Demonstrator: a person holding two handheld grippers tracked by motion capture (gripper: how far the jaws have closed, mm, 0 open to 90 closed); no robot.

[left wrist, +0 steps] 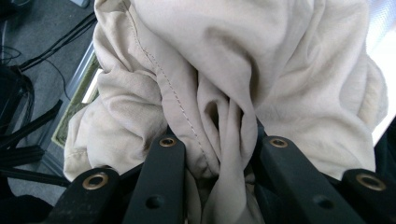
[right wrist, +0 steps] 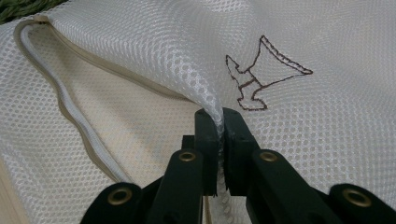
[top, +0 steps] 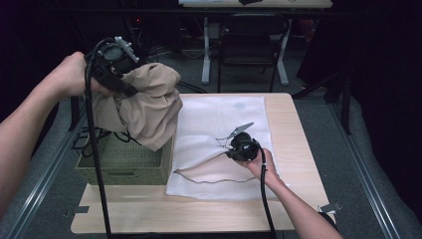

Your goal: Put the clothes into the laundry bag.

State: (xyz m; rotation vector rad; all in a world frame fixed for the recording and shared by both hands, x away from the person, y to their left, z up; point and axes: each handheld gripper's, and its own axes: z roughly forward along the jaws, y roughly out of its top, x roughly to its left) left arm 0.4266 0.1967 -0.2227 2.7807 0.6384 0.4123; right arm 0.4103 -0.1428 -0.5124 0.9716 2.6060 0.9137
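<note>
Pale wooden table (top: 293,144), left gripper (top: 112,64) clamping bunched beige cloth garment (top: 149,107) above green woven basket (top: 122,162); right gripper (top: 243,145) pinching white mesh laundry bag (top: 219,119).

I see a light wooden table (top: 293,129) under the work; a green woven basket (top: 124,164) sits at its left edge; beyond the far end a dark chair (top: 249,40) stands on grey floor, beside a white desk leg (top: 206,50); black cables (left wrist: 51,46) trail over the floor left of the basket.
</note>
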